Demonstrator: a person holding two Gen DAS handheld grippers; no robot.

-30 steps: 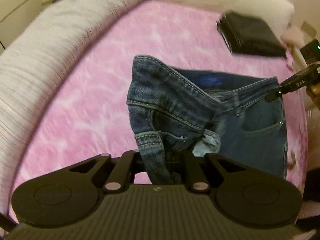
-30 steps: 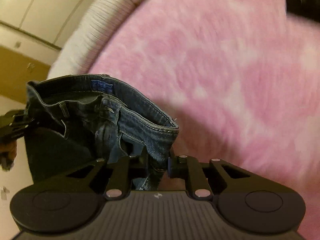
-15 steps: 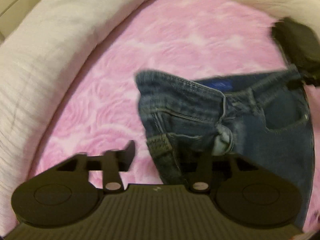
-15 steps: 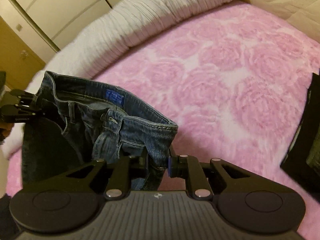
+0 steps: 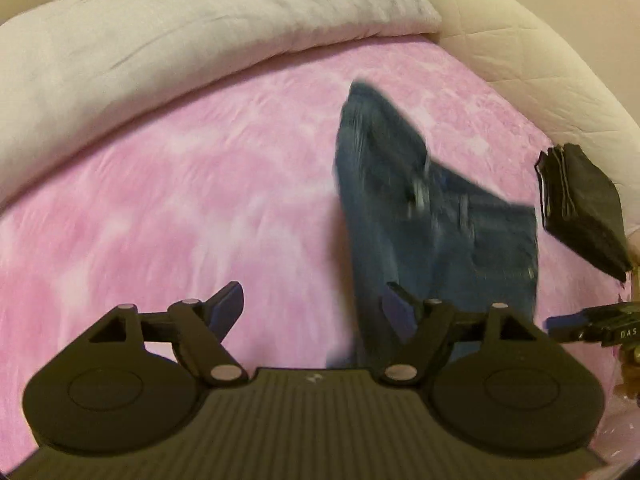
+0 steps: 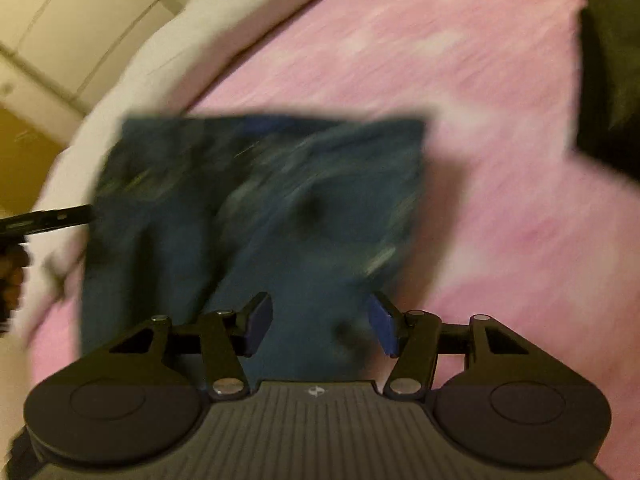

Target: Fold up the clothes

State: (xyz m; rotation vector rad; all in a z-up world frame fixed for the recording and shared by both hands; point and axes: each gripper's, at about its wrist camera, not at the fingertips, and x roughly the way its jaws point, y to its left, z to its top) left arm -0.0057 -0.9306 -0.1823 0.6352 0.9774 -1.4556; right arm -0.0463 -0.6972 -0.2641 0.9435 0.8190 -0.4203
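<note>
A pair of blue jeans (image 5: 424,216) lies blurred on the pink bedspread (image 5: 180,200), right of centre in the left wrist view. My left gripper (image 5: 312,308) is open and empty, its right finger just in front of the denim. In the right wrist view the jeans (image 6: 260,200) fill the middle, blurred by motion. My right gripper (image 6: 318,320) is open over the denim and holds nothing. The right gripper's tip also shows at the right edge of the left wrist view (image 5: 592,324).
A folded black garment (image 5: 580,208) lies at the right on the bedspread, also seen top right in the right wrist view (image 6: 612,72). A white duvet (image 5: 160,40) runs along the far side. A cream quilted headboard (image 5: 532,64) is at the right.
Both grippers have let go of the jeans' waistband and opened. The jeans have dropped onto the bedspread. Both cameras have swung, blurring the view.
</note>
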